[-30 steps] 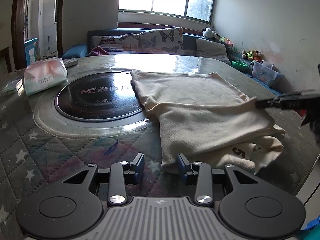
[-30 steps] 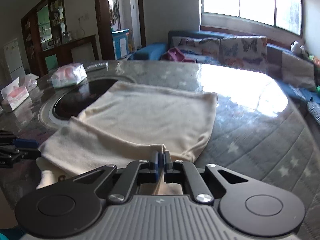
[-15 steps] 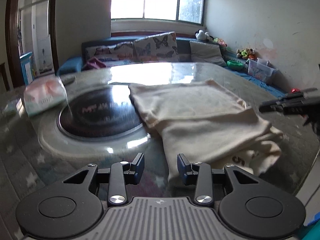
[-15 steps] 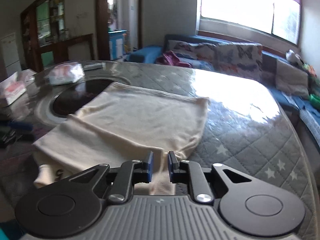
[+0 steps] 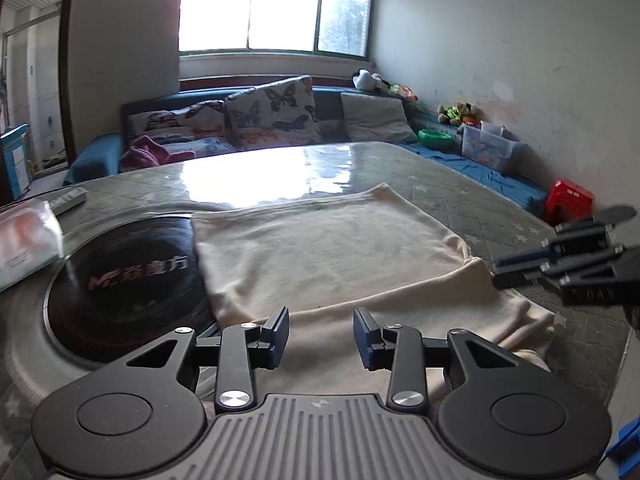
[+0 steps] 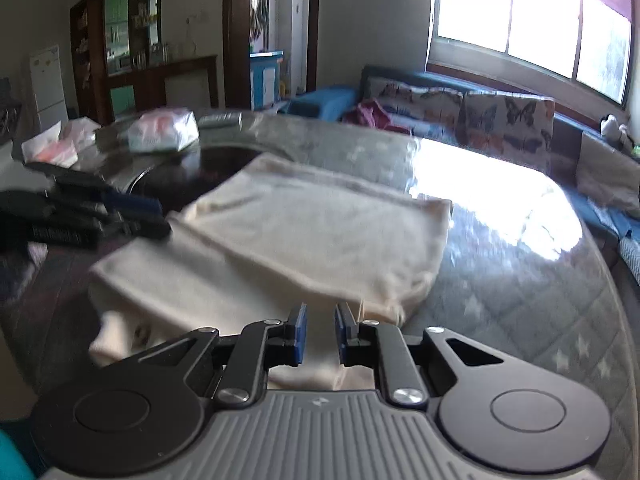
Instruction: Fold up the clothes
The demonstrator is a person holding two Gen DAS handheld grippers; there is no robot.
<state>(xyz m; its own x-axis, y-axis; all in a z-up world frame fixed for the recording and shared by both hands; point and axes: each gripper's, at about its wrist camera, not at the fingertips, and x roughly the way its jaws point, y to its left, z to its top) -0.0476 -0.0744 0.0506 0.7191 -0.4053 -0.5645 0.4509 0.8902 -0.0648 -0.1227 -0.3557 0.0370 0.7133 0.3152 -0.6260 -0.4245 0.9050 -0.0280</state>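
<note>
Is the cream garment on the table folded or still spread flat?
Folded at least once: the cream garment shows a doubled top layer over a lower layer at its near edge. Both tongs, left and right, are open above it.

One cream garment (image 5: 328, 256) on the table. Two grippers: left (image 5: 320, 334), right (image 6: 319, 336). Two tissue packs: one (image 6: 164, 130), another (image 6: 50, 146). Two butterfly cushions (image 5: 272, 114) (image 5: 178, 124). One red stool (image 5: 570, 200). One remote (image 5: 70, 200).

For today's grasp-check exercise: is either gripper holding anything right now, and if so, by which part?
Nothing is held. The left gripper and right gripper are both open above the folded cream garment, with no cloth between their fingers.
</note>
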